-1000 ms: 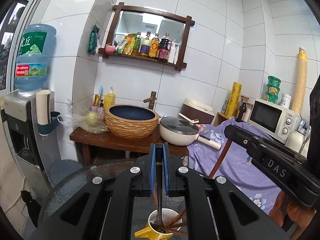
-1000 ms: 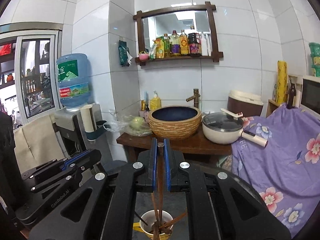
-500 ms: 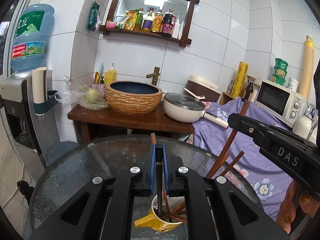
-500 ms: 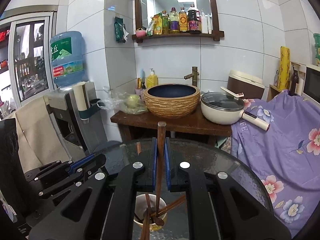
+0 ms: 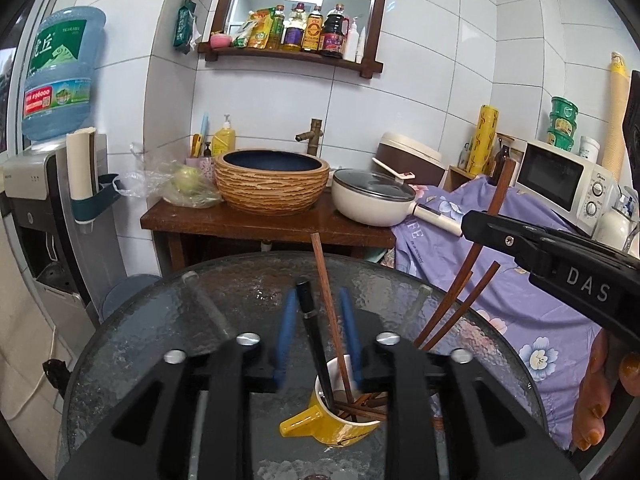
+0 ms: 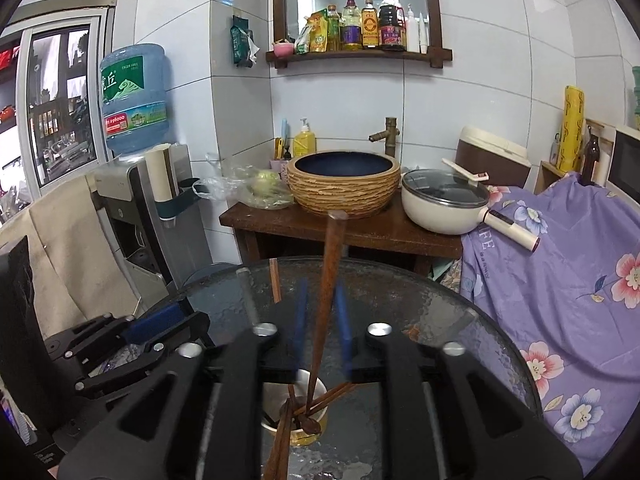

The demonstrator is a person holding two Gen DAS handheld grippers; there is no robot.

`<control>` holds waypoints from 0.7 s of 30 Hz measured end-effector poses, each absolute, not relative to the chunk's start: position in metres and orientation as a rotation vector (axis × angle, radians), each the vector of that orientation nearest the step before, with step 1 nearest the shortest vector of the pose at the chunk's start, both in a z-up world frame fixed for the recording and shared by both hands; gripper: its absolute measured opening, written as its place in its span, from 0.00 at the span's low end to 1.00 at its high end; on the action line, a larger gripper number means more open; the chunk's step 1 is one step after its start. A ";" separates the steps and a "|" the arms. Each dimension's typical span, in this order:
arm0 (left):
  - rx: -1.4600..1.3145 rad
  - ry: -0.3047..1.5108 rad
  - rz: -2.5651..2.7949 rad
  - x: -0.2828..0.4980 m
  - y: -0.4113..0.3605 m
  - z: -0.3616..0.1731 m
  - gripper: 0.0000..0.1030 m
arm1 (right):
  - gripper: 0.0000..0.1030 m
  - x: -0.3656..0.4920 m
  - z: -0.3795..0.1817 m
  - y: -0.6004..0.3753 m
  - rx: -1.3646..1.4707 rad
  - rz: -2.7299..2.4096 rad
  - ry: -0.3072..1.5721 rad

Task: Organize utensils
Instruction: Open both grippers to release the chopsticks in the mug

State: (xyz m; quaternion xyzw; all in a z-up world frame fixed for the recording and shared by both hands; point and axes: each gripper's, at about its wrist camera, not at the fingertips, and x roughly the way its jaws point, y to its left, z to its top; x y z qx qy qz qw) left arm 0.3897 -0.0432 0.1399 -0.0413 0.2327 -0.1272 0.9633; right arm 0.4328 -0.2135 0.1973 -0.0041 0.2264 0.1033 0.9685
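Note:
A yellow mug [image 5: 340, 426] stands on the round glass table [image 5: 160, 340] and holds several brown chopsticks [image 5: 460, 304]. My left gripper [image 5: 316, 294] hovers just over the mug with its jaws opening. A black chopstick [image 5: 310, 320] stands loose between the blue pads [image 5: 285, 332], its lower end in the mug. My right gripper [image 6: 321, 286] is over the same mug [image 6: 296, 420], also opening. A wooden spoon's handle [image 6: 330, 276] leans free between its pads [image 6: 344, 328]. Each gripper shows at the edge of the other's view.
Behind the table, a wooden stand [image 5: 240, 224] carries a woven basin [image 5: 272, 180] and a cream pan [image 5: 372, 200]. A water dispenser [image 5: 36, 184] is on the left. A purple floral cloth [image 5: 500, 264] and a microwave [image 5: 568, 176] are on the right.
Both grippers have come down over the mug, then their jaws have parted. The black chopstick and the wooden spoon, clamped before, now stand loose in the mug.

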 end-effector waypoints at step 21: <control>-0.104 0.412 -0.277 0.343 -0.016 0.141 0.55 | 0.67 0.363 0.222 -0.248 0.005 0.159 0.225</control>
